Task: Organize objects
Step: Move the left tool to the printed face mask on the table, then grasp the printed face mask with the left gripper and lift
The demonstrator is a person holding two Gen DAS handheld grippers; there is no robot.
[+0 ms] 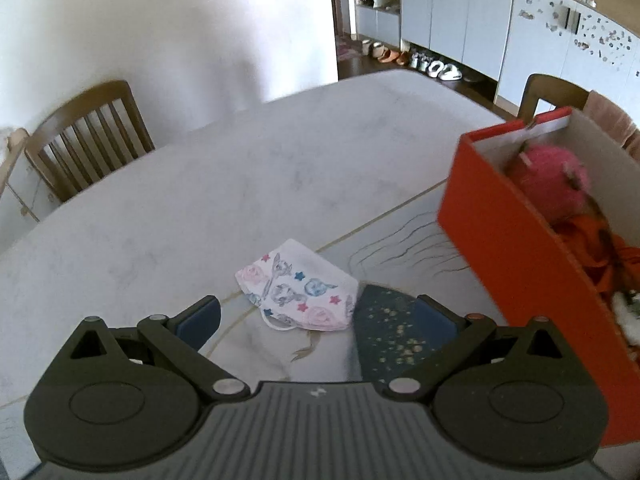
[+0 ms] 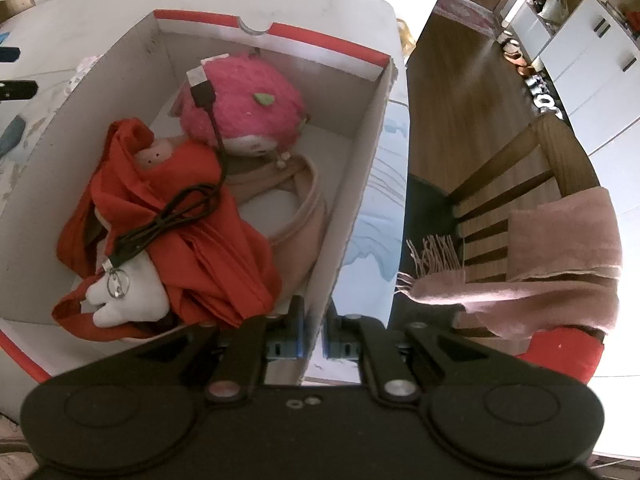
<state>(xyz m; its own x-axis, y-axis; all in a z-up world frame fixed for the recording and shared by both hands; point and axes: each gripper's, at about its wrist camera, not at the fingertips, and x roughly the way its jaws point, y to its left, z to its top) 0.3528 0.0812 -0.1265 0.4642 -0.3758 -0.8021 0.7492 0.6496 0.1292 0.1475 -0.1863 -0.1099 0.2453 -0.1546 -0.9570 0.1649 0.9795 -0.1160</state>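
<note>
Orange box (image 1: 516, 248) cut off at right edge; contents partly hidden.

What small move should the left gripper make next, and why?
Probably ease the left gripper forward and down over the printed face mask. Its jaws are open, the mask lies loose on the table just ahead, and the right gripper already pinches the wall of the orange box.

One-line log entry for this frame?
left gripper: open, over face mask | right gripper: shut on box wall | box: plush, cable, red cloth
</note>
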